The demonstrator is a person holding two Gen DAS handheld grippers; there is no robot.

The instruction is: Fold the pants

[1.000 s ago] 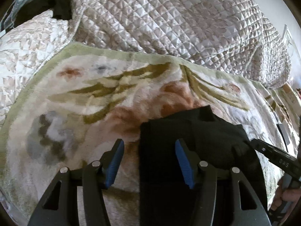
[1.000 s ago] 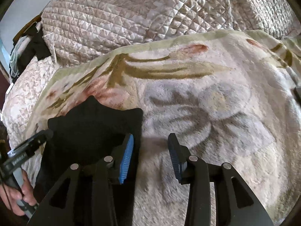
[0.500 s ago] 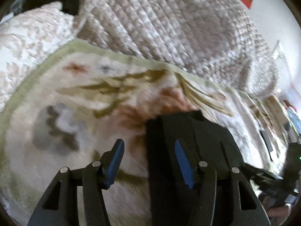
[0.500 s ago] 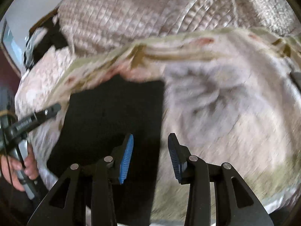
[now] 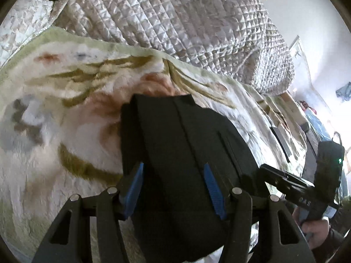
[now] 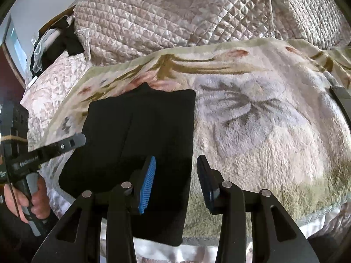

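The black pants (image 5: pixel 179 153) lie folded into a long rectangle on the floral fleece blanket (image 5: pixel 65 100); they also show in the right wrist view (image 6: pixel 136 131). My left gripper (image 5: pixel 173 186) is open and empty, its blue pads above the pants' near part. My right gripper (image 6: pixel 175 182) is open and empty over the pants' right edge. The right gripper's body shows at the lower right of the left wrist view (image 5: pixel 291 188). The left gripper's body shows at the left of the right wrist view (image 6: pixel 43 151).
A quilted beige bedspread (image 6: pixel 175 15) is bunched up behind the blanket. Dark clothes (image 6: pixel 57 41) lie at the far left of the bed. A flat dark object (image 6: pixel 342 98) lies on the blanket's right side. The bed's near edge (image 6: pixel 197 249) runs under my grippers.
Both grippers have drawn back toward the bed's near edge and risen. More of the folded pants' length is in view. Both stay open.
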